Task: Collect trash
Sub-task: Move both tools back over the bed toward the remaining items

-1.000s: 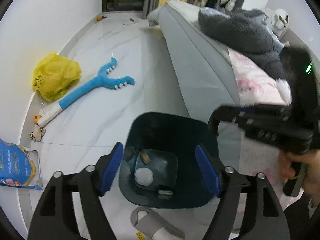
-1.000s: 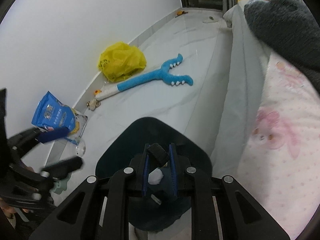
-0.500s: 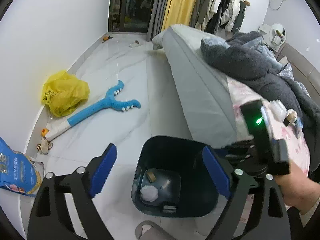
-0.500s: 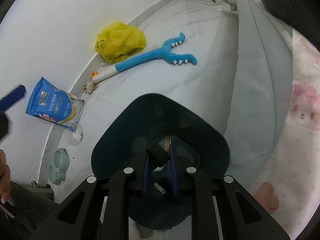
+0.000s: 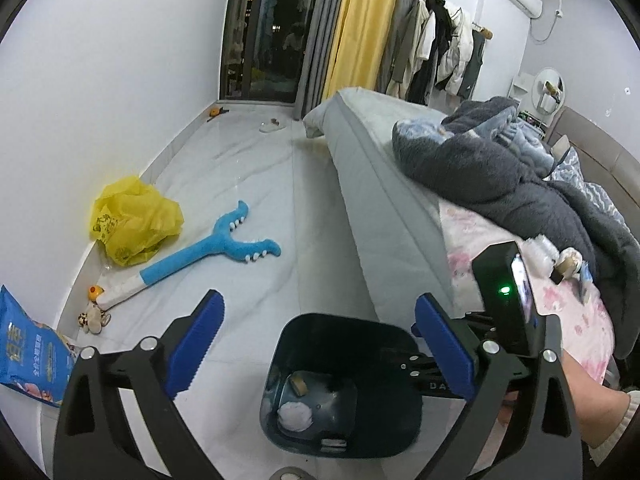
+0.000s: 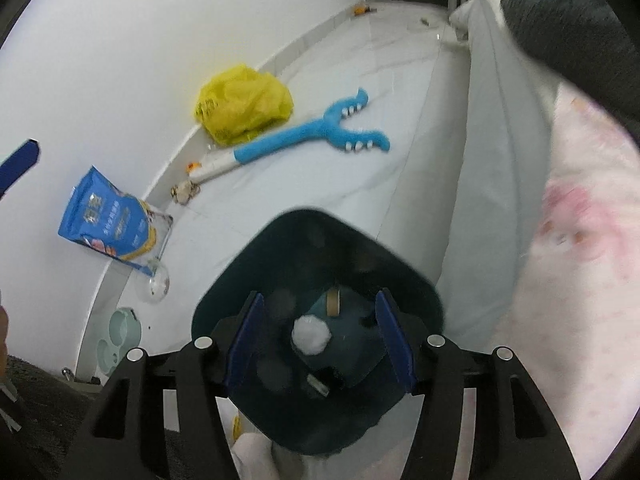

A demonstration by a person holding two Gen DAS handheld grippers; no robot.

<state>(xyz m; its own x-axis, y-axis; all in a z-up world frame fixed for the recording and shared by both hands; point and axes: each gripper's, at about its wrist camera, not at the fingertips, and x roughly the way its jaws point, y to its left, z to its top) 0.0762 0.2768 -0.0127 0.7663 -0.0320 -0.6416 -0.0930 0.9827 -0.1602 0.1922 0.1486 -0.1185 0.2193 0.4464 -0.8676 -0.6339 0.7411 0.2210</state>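
Note:
A dark teal trash bin (image 5: 384,332) (image 6: 320,224) stands on the floor beside the bed. Inside lie a white paper ball (image 5: 295,417) (image 6: 311,335), a tape roll (image 5: 298,382) (image 6: 333,302) and a small dark piece (image 6: 318,385). My left gripper (image 5: 320,350) is open and empty above the bin. My right gripper (image 6: 320,346) is open and empty, directly over the bin's mouth; its body (image 5: 508,304) shows in the left wrist view. More trash (image 5: 560,258) lies on the bed.
A yellow plastic bag (image 5: 134,220) (image 6: 240,104), a blue plush toy (image 5: 212,248) (image 6: 312,136) and a blue snack bag (image 5: 24,354) (image 6: 112,224) lie on the white floor along the wall. The bed (image 5: 400,208) with a grey blanket (image 5: 500,180) is on the right.
My right gripper has opened over the bin and the dark piece it held has dropped inside. My left gripper has lifted and tilted up, showing more of the room.

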